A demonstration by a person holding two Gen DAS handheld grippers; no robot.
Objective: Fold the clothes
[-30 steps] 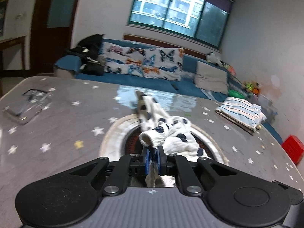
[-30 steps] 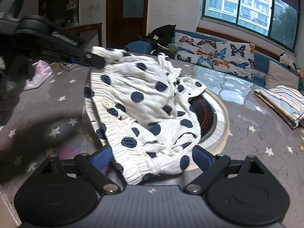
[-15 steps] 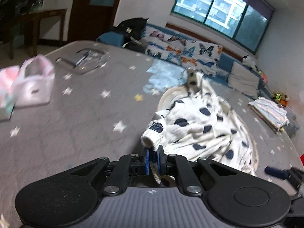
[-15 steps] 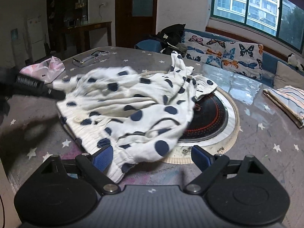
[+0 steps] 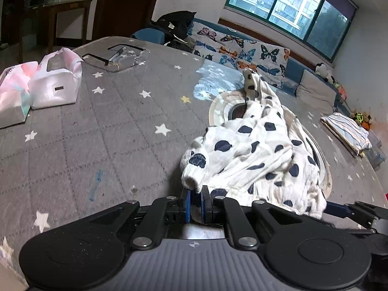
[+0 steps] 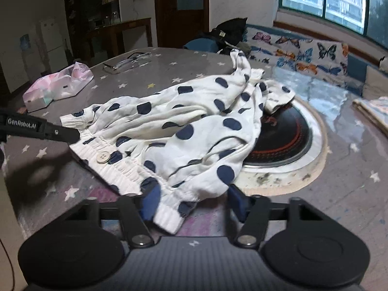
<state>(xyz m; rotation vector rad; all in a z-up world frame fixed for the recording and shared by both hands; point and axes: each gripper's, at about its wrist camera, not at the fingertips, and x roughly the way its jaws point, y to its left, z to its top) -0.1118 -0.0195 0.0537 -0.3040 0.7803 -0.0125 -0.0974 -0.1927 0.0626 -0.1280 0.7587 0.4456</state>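
Lowered garment (image 5: pixel 254 150), left tongs (image 5: pixel 195 203) clamped.

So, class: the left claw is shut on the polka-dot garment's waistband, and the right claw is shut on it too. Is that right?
Not quite. The right claw is open, its fingers either side of the polka-dot garment, as the right wrist view shows. The left claw is shut on it.
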